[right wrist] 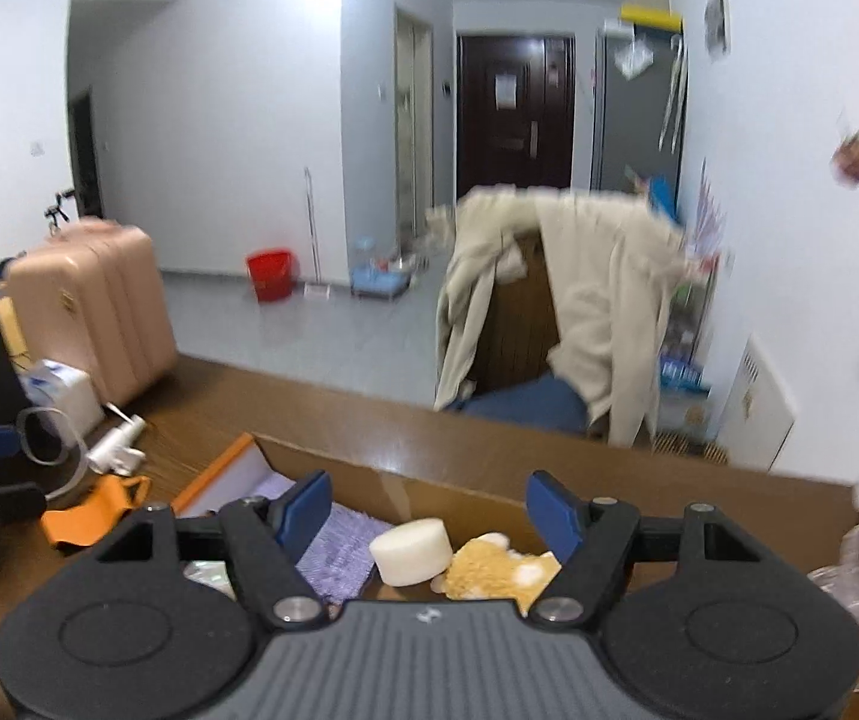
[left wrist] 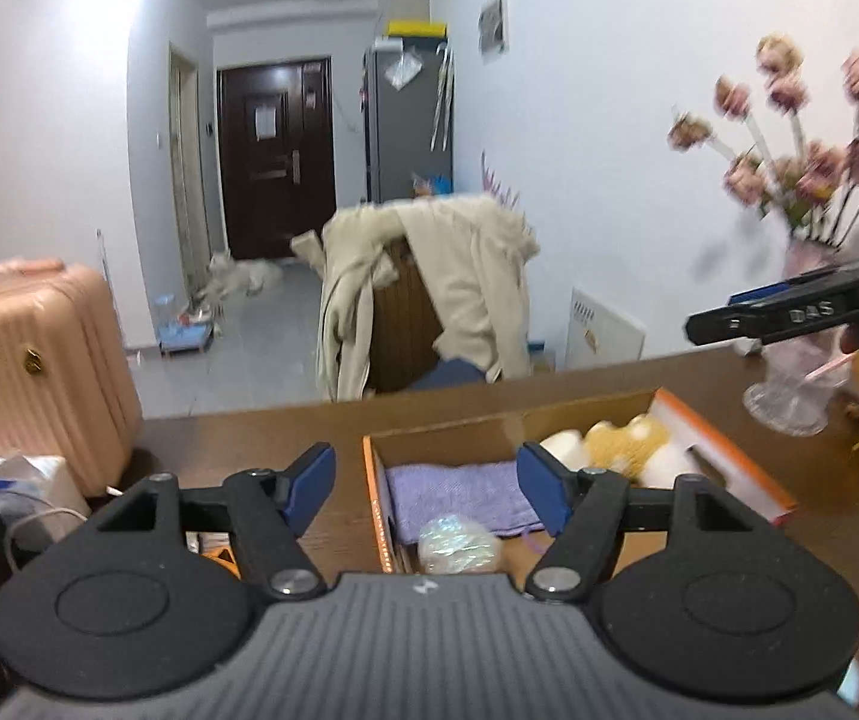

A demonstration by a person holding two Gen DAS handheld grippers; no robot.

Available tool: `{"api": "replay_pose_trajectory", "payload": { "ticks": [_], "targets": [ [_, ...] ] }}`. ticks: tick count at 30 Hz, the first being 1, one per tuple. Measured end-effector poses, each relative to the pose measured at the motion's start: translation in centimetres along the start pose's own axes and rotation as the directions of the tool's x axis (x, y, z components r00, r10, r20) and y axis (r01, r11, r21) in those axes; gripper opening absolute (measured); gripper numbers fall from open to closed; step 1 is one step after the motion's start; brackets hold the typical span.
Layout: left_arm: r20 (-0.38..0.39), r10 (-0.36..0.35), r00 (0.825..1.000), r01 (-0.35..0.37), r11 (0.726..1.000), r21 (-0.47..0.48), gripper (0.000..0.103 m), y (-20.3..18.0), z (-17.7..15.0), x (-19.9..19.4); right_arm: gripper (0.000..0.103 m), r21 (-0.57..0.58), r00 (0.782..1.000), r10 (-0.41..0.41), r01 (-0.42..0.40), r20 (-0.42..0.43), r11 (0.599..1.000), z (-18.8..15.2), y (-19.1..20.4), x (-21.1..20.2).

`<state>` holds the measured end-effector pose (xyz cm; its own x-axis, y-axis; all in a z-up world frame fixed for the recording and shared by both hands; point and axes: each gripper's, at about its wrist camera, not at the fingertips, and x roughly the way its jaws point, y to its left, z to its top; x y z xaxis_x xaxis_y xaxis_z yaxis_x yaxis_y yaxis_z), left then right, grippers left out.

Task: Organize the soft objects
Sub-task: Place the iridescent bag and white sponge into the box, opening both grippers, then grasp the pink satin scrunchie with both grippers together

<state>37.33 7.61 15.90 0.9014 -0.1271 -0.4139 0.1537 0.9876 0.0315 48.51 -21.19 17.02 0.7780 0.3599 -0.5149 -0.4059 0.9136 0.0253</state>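
Cardboard box (left wrist: 723, 432) sits on the brown table (left wrist: 249, 432), orange-edged, open top, holding all the soft things: purple towel (left wrist: 459, 495) at the box's left end, shiny wrapped ball (left wrist: 459, 546) at its near-left corner, white foam cylinder (right wrist: 411, 551) mid-box, yellow plush toy (right wrist: 498, 570) toward the right end.

Left wrist view only: glass vase of pink flowers (left wrist: 789, 396) near the table's right far edge, and the right gripper seen from the side at the frame's right. Right wrist view only: orange cloth bag (right wrist: 93, 519), white hair dryer (right wrist: 117, 447) and white tissue pack (right wrist: 66, 393) on the table's left part, red bucket (right wrist: 272, 275) on the floor. Both show the pink suitcase (left wrist: 27, 360) off the left edge and a chair draped with a beige coat (left wrist: 465, 288) beyond the far edge.

Left gripper (left wrist: 426, 489): jaws spread wide, nothing between the blue pads, hanging above the box's left end, touching nothing. Right gripper (right wrist: 429, 513): jaws equally wide, empty, above the cylinder and plush, clear of both.

Table's far edge runs just behind the box; bare wood lies left of the box and behind it. Frames are motion-blurred.
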Motion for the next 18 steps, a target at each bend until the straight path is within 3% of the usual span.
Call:
{"api": "replay_pose_trajectory", "payload": {
  "ticks": [7,14,18],
  "targets": [
    [0.046,-0.015,0.999,0.016,1.000,-0.014,0.074,-2.3,-1.4,-7.3,0.072,-0.021,0.994,0.025,-0.022,0.104,1.000,-3.8,2.5,-11.3],
    [0.100,-0.094,0.991,0.099,0.994,-0.050,0.085,-5.6,-9.3,-15.2,0.079,-0.026,0.978,0.057,-0.053,0.201,0.998,-14.2,6.6,-20.5],
    [0.105,-0.101,0.989,0.106,0.993,-0.049,0.091,-7.8,-14.5,-18.7,0.081,0.044,0.980,0.055,-0.064,0.192,0.997,-21.2,8.1,-22.8]
  ]
}}
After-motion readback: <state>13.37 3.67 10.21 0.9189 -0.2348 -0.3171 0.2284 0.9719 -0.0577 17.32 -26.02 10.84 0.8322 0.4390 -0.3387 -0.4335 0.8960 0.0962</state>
